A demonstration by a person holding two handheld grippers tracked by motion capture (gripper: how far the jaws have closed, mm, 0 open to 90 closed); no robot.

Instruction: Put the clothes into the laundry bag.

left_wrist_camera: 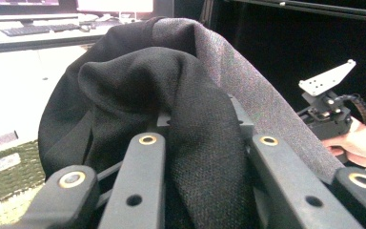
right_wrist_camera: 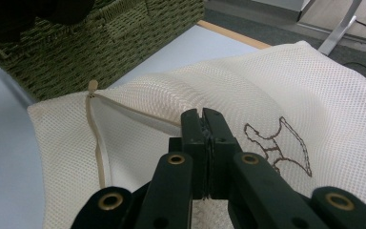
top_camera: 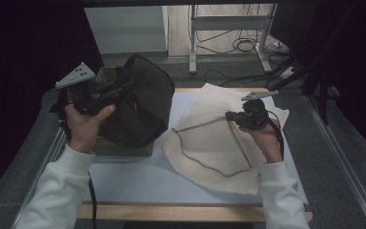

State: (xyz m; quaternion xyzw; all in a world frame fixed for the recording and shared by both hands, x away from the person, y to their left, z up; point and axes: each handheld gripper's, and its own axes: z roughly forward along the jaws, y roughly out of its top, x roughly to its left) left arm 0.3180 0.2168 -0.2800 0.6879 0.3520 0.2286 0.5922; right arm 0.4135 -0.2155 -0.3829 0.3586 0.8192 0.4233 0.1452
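Left gripper (top_camera: 106, 93) clenched on a fold of the dark garment (top_camera: 140, 107), which hangs bunched over the woven basket (top_camera: 124, 149) at the left of the worktop (top_camera: 133, 179). Right gripper (top_camera: 229, 116) pinched tight on the zipper edge of the cream mesh bag (top_camera: 209, 138), lying just right of the basket.

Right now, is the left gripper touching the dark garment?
Touching: the left gripper view shows the dark garment bunched between the left gripper and its jaws, which clamp it.
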